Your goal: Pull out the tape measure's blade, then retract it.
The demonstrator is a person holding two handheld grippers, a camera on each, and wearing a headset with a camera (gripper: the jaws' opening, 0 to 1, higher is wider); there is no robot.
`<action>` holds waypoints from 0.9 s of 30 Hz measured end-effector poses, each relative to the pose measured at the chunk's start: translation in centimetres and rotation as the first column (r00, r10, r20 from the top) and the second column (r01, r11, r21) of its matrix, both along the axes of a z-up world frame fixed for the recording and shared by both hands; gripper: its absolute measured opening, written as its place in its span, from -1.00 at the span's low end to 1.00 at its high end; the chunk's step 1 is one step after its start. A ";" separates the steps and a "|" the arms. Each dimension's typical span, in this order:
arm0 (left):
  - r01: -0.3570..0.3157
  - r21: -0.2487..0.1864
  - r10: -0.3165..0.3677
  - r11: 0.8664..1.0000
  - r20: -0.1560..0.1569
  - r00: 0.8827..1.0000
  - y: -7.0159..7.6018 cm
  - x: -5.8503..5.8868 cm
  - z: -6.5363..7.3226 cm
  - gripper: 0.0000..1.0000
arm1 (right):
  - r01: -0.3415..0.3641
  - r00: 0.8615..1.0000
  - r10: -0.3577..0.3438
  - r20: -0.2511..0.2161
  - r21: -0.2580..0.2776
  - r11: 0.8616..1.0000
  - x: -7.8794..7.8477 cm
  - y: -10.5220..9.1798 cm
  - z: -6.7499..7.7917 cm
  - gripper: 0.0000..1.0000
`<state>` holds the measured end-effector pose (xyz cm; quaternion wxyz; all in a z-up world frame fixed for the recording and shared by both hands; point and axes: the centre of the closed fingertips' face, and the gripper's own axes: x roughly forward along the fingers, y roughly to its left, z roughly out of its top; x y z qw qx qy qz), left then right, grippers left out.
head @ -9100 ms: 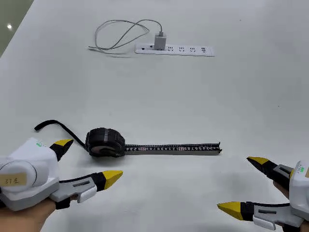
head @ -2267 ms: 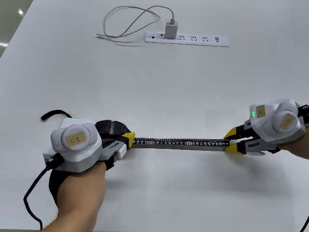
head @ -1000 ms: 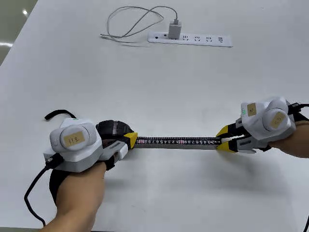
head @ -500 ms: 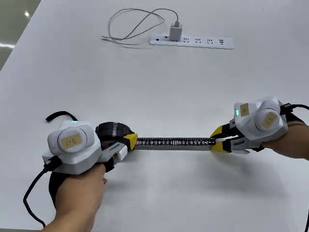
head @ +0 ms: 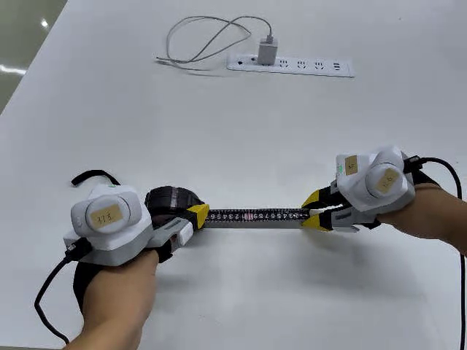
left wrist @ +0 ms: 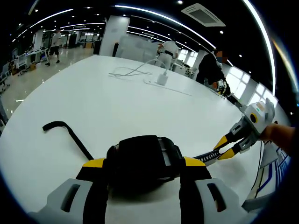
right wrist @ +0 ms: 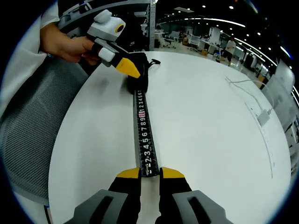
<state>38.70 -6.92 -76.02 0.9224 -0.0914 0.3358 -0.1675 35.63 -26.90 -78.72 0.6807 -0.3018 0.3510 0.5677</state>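
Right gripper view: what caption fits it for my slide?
Right gripper pinches the end of the tape measure blade, stretched across the white table to its case in the left gripper.

The head view looks down from the near side at the workbench (head: 241,131). Low gripper views face each other along the shared tape measure blade (head: 255,216).

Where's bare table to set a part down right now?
Widest free patch: the table between the power strip and the blade. Also free: the near strip below the blade. Crowded: the line from left gripper and tape case to right gripper.
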 end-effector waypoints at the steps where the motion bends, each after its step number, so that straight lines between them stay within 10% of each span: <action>1: 0.000 0.000 0.000 1.000 0.000 1.000 0.0 0.0 0.0 0.15 | 0.003 1.000 -0.003 -0.003 0.007 1.000 0.0 0.2 0.0 -0.79; 27: 0.006 -0.023 -0.006 1.000 -0.008 1.000 -0.1 -0.2 0.2 0.15 | 0.021 0.999 -0.017 -0.046 0.074 0.997 0.1 4.3 0.2 -0.79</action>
